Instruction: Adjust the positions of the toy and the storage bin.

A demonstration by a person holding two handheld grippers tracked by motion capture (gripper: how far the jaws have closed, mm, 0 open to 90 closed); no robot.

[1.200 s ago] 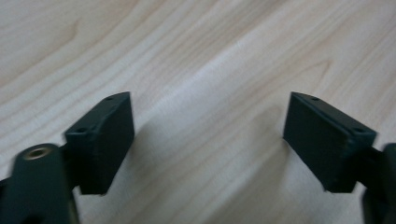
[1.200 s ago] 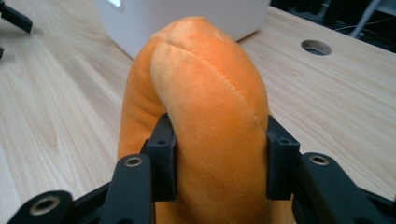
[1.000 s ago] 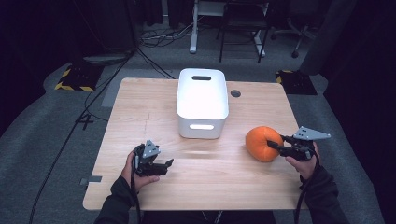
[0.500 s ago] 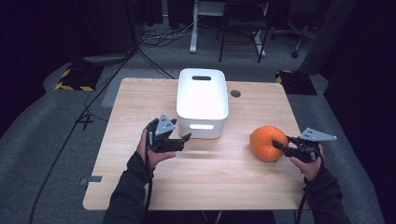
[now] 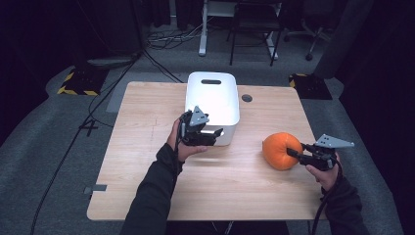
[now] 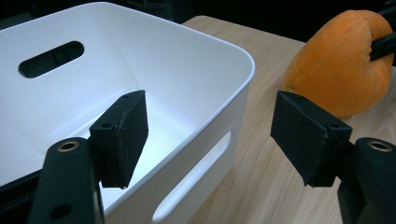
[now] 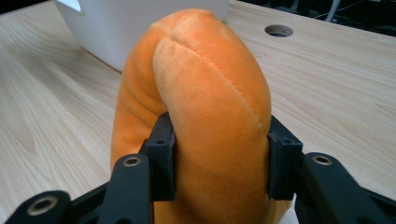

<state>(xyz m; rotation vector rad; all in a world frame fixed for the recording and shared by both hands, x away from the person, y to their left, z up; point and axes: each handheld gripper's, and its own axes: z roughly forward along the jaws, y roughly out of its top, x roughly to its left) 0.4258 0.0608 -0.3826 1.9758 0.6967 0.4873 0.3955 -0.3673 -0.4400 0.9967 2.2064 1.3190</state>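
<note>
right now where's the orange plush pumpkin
In the high view the orange plush pumpkin sits on the table's right side, clamped by the right claw, right of the white bin.

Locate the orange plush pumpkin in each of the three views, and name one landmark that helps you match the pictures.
High view: orange plush pumpkin on the table, right of centre, at the right gripper.
Left gripper view: top right corner, beyond the white bin.
Right gripper view: centre, clamped between the jaws.
Shared landmark: the white bin, beside the pumpkin in all three.
</note>
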